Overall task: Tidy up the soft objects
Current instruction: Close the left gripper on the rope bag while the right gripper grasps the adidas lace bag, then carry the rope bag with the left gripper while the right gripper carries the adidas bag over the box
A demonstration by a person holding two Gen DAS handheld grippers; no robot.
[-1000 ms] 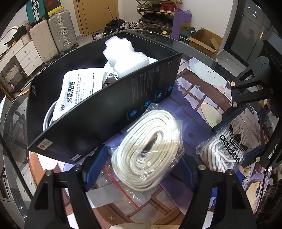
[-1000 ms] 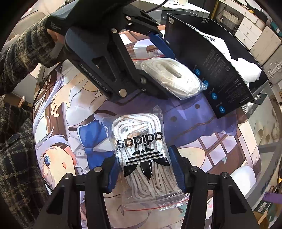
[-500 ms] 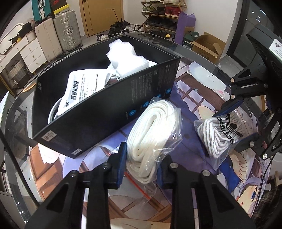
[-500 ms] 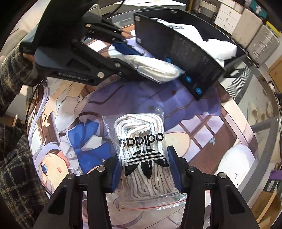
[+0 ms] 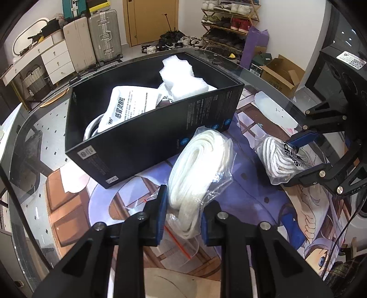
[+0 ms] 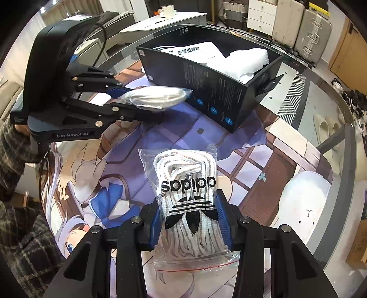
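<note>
- The left hand-held gripper (image 5: 182, 217) was closed on a clear plastic zip bag of coiled white cord (image 5: 198, 169); its blue pads squeezed the coil near the bag's bottom end.
- The right hand-held gripper (image 6: 189, 220) gripped a clear zip bag of white and grey laces with a black adidas logo (image 6: 188, 201). Its jaws had just been closing, with the bag between them.
- Both bags were above the round glass tabletop (image 5: 27, 137), which was covered by a printed anime picture mat (image 6: 240, 146).
- An open black cardboard box (image 5: 142, 137) stood on the tabletop just behind the cord bag, its near wall between the bags and the inside of the box.
- Inside the box lay a white printed packet (image 5: 128, 107), a piece of white foam (image 5: 181, 78) and a white cable (image 5: 91, 126).
- Behind the tabletop were suitcases (image 5: 91, 36), a shoe rack (image 5: 227, 20) and an open brown carton (image 5: 278, 73).
</note>
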